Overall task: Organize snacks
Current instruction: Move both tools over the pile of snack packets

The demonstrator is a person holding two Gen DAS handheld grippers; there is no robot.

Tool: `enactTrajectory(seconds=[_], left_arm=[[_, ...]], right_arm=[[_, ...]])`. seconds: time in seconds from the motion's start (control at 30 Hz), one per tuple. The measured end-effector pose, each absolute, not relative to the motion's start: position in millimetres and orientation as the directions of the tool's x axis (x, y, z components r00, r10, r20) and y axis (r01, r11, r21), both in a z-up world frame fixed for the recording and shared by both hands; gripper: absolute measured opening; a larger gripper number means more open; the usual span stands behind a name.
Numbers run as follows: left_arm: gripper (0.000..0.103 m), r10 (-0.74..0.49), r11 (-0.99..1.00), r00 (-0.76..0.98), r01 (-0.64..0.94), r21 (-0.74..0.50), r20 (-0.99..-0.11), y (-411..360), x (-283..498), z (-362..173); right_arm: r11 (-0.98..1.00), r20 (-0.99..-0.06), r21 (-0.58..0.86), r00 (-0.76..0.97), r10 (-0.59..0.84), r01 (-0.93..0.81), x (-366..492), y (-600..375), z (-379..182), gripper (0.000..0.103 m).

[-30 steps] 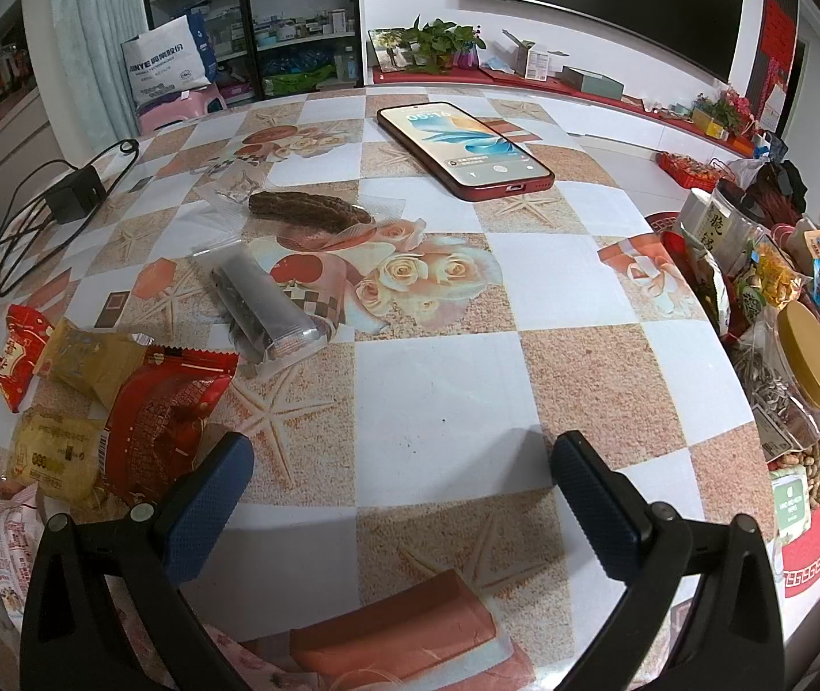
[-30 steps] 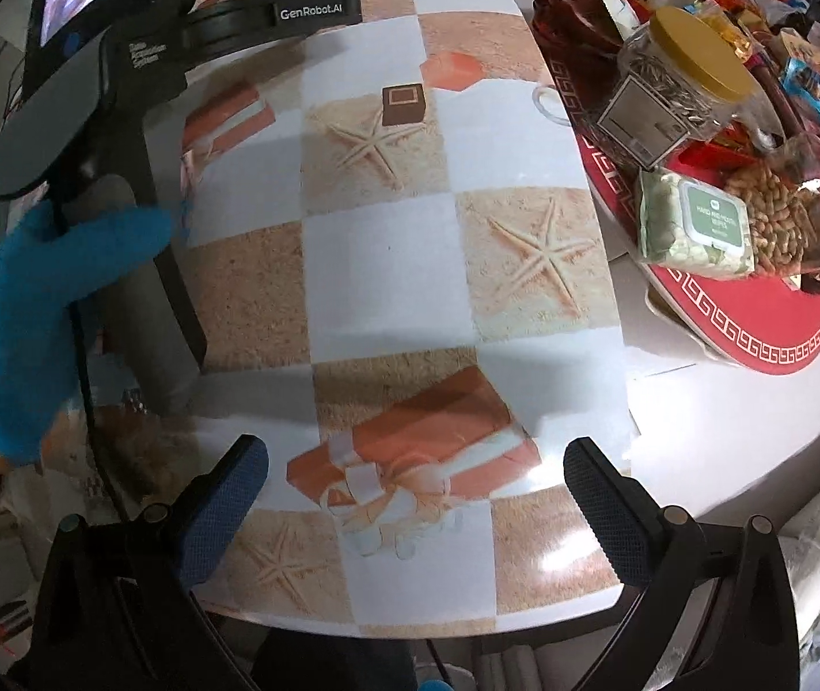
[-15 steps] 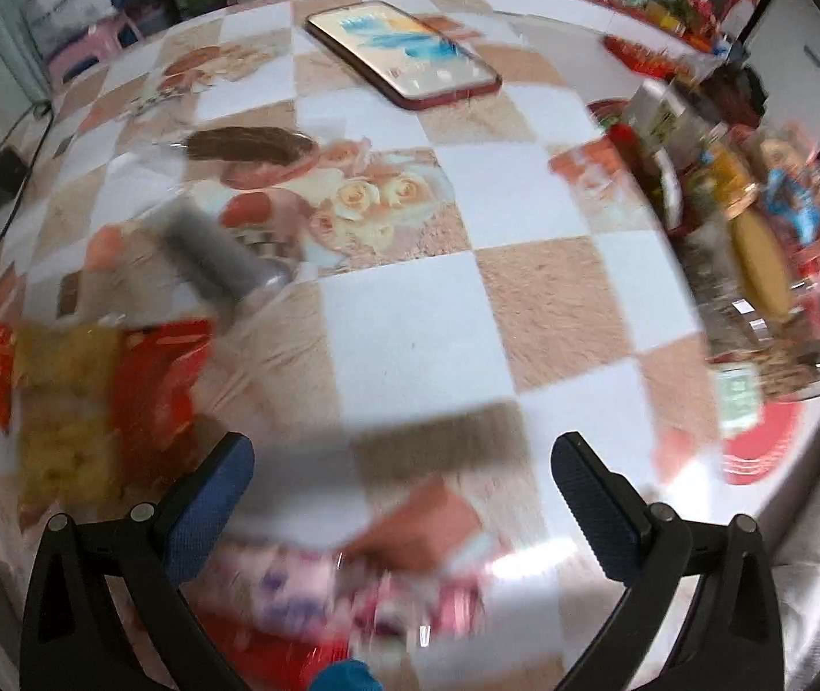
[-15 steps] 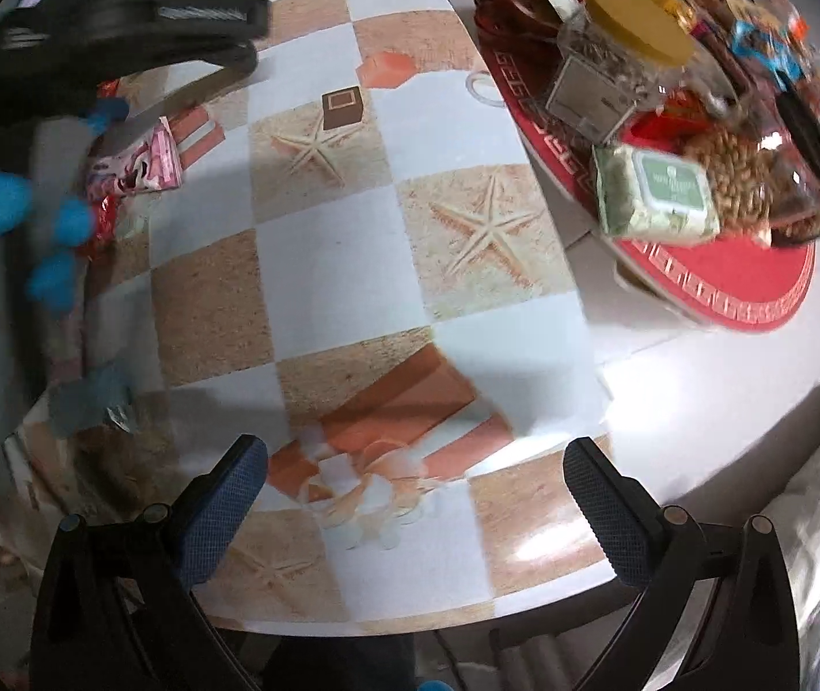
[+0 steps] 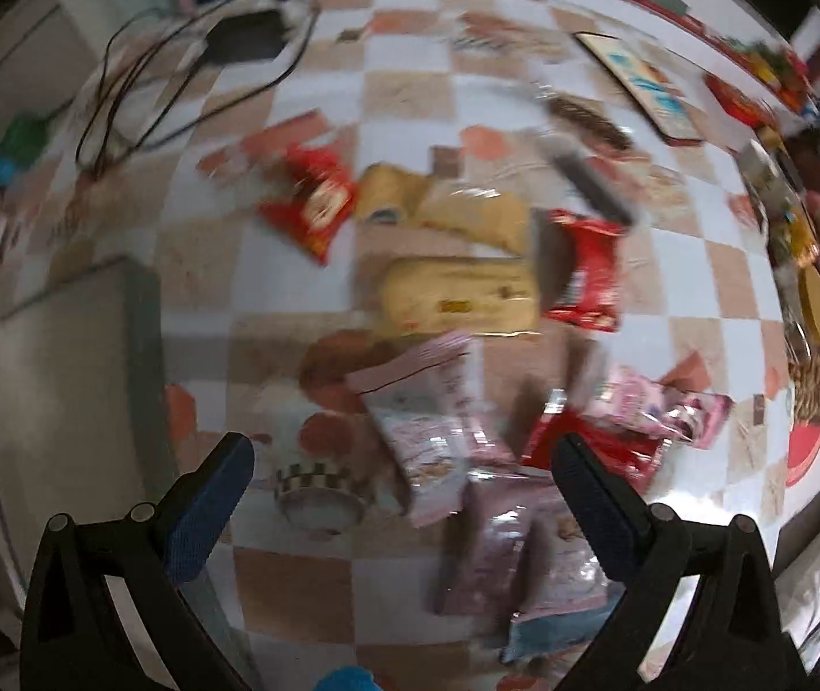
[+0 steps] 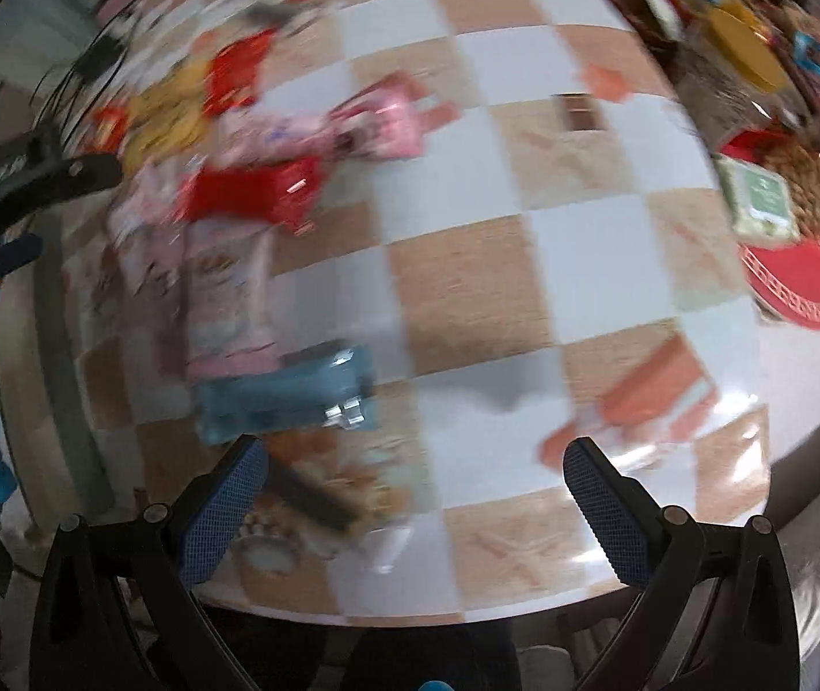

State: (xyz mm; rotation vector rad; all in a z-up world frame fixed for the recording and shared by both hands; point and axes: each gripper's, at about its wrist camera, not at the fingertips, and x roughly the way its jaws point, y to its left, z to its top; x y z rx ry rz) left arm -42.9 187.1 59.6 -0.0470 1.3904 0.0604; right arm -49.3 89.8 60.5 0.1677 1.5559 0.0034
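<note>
Both views are blurred by motion. Several snack packets lie on the checkered table: a yellow packet [image 5: 462,293], red packets [image 5: 585,270] [image 5: 312,201], pink packets [image 5: 427,426] [image 5: 663,409] and a pink-and-blue packet [image 5: 531,576]. My left gripper [image 5: 398,509] is open and empty above the pink packets. My right gripper [image 6: 413,507] is open and empty above the table's near edge, with a blue packet [image 6: 289,397], pink packets [image 6: 226,293] and a red packet [image 6: 249,190] ahead to its left.
A grey box [image 5: 64,403] stands at the left. A red tray [image 6: 801,282] with jars and snacks sits at the right. A phone [image 5: 640,86] and black cables [image 5: 139,86] lie far back. The other gripper's handle [image 6: 24,178] shows at the right wrist view's left edge.
Both grippers have swung left and pulled back fast. The left view now faces the snack pile instead of the phone; the right view now shows the packets. Both stay open.
</note>
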Motion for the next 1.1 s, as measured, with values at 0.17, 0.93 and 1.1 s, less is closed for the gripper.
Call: enactTrajectory(seconds=[0.17,0.93,1.1], left_arm=[[0.103,0.021,0.993,0.129,-0.119,0.006,-0.991,198,-38,35],[0.103,-0.073,0.974,0.04,-0.213,-0.08,-0.997,232,-54,8],[0.103,0.022,0.995,0.067,-0.1,0.015,-0.998,242,-48,13]], right_arm=[[0.996,-0.997,0.083,-0.005,0.083,0.024,-51,108,57,0.103],[0.955,-1.0,0.027,-0.005,0.026,-0.295,-23,154,43,0.103],[0.915,-1.0,-0.005,-0.022,-0.015,-0.403,-15,181,27,0.103]])
